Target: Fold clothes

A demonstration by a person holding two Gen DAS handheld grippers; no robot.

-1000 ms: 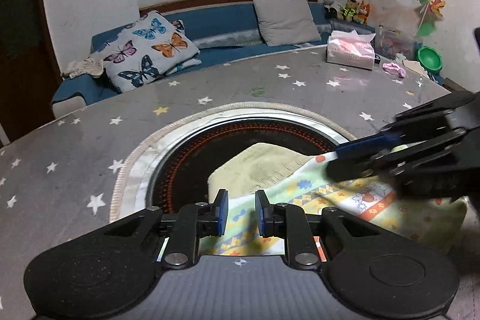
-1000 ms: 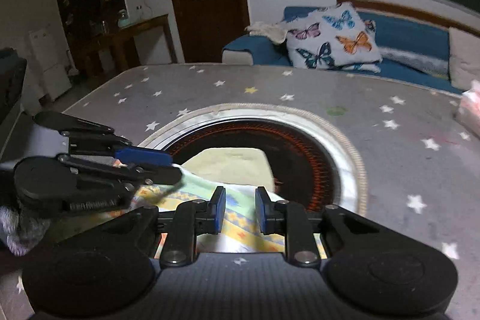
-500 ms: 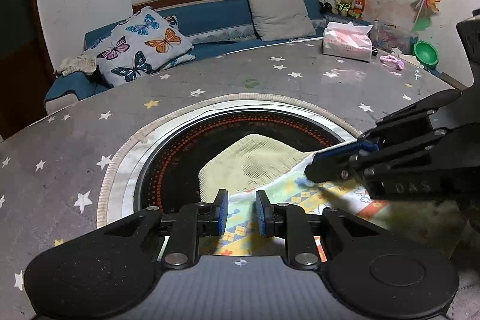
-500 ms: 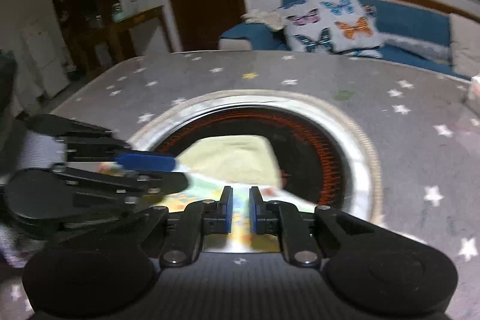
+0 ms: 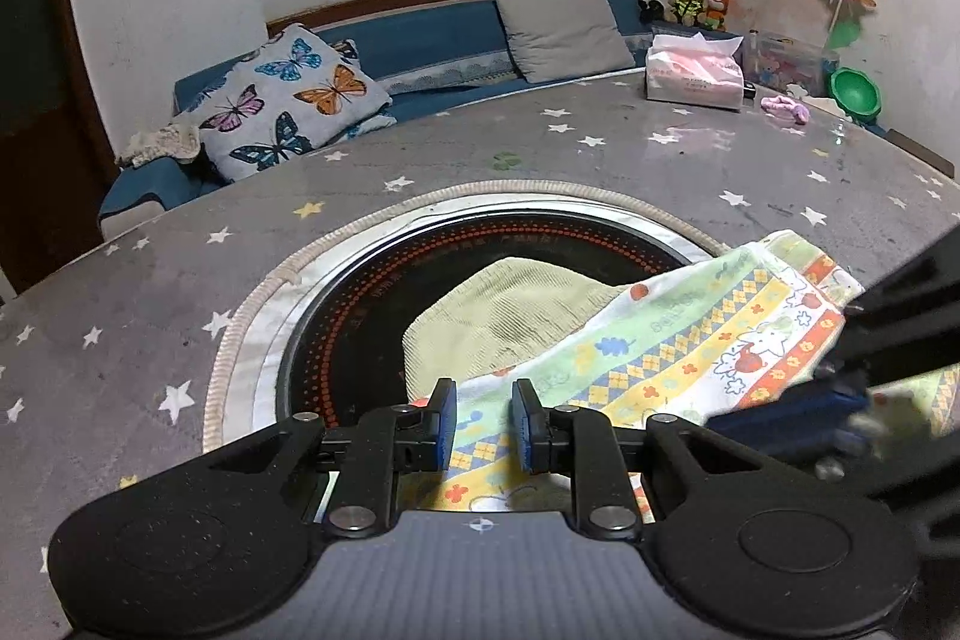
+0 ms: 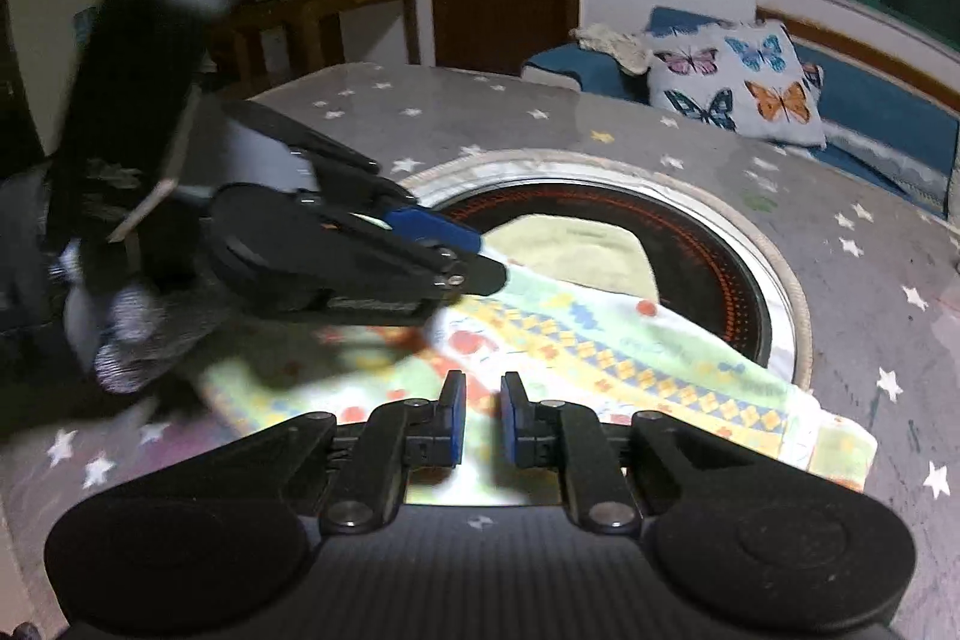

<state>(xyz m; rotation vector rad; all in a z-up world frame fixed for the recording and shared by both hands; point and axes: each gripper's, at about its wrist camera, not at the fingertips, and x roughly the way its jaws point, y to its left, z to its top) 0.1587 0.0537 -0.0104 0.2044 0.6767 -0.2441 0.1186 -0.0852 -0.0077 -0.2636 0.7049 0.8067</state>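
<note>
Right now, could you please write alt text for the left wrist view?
A colourful cartoon-print cloth lies over a round black hob set in a grey star-patterned table. The left tongs hover above its near edge.

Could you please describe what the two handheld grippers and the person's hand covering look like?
Both grippers, left gripper and right gripper, are matte black, with wide rounded bodies, two round discs, silver screws, a ribbed grey top with a small crosshair mark, and blue-padded fingers. The left hand wears a speckled grey knit glove.
</note>
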